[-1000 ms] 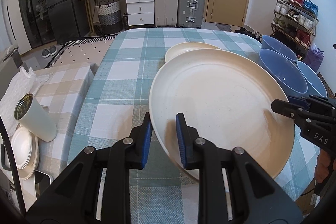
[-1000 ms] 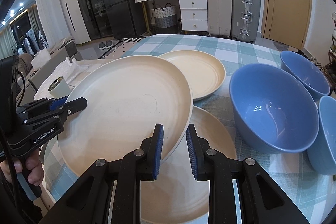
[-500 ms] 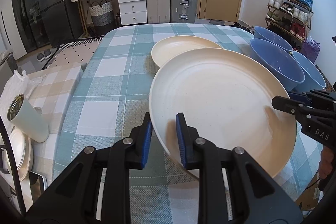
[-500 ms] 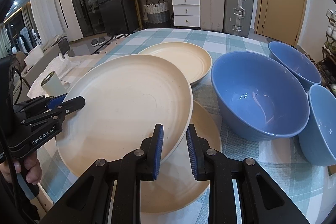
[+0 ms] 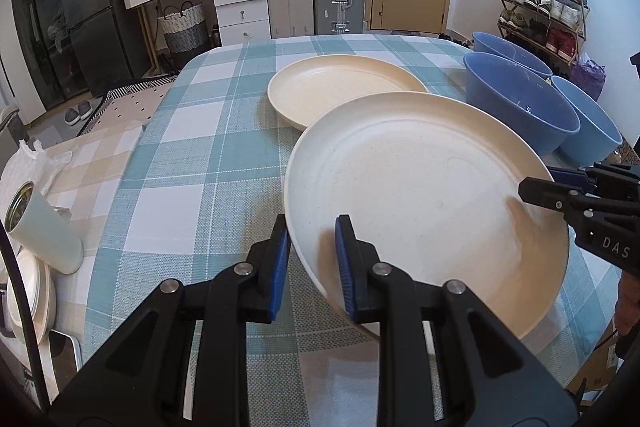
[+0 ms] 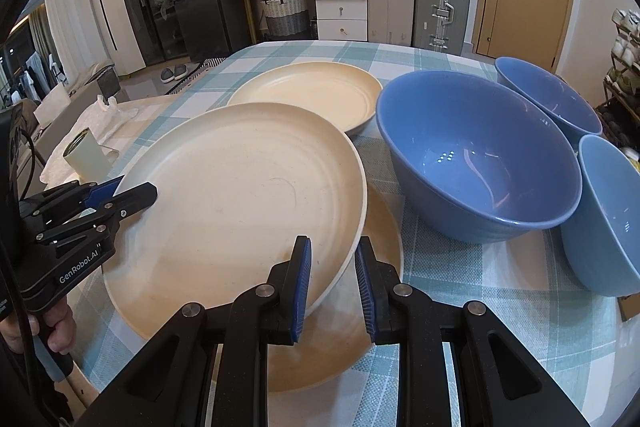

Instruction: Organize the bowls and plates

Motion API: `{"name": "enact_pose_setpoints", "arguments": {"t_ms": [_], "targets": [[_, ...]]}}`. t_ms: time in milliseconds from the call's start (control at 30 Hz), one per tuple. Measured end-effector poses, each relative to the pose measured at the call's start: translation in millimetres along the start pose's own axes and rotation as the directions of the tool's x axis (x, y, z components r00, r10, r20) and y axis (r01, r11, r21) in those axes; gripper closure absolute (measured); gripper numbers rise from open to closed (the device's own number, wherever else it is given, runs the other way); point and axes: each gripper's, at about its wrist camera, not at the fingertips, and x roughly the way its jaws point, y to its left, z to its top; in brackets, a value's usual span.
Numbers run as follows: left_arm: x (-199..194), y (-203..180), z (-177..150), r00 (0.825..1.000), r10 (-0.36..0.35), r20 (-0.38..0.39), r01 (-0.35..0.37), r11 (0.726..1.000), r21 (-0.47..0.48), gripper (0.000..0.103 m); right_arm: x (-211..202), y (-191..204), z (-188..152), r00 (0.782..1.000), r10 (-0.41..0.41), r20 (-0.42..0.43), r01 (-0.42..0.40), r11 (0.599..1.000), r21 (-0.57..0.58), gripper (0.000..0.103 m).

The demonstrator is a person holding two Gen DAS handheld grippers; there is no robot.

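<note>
Both grippers, left gripper [image 5: 310,257] and right gripper [image 6: 333,281], clamp cream plate [image 6: 240,203] rim; plate face-up, tilted.

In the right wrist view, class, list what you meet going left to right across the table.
Left gripper → held plate → large blue bowl → light blue bowl at the right edge. The two other plates and the far bowl overlap these, so they are left out.

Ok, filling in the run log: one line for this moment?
phase: carrying cream plate | left gripper: shut on rim | right gripper: shut on opposite rim | below: second plate on table
</note>
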Motion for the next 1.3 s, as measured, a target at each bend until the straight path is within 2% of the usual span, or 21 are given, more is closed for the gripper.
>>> {"name": "enact_pose_setpoints", "arguments": {"t_ms": [767,1300], "targets": [[17,-24,-13,1.000,0.008,-0.017,-0.007,0.998,0.056,0.083,14,-13,-16,0.998,-0.049,-0.040,0.049,0.999,0.020,0.080],[21,-32,-17,1.000,0.009,-0.020,-0.007,0.997,0.081,0.083,15,-8,-19,0.996,-0.076,-0.038,0.076,0.997,0.014,0.080]]}}
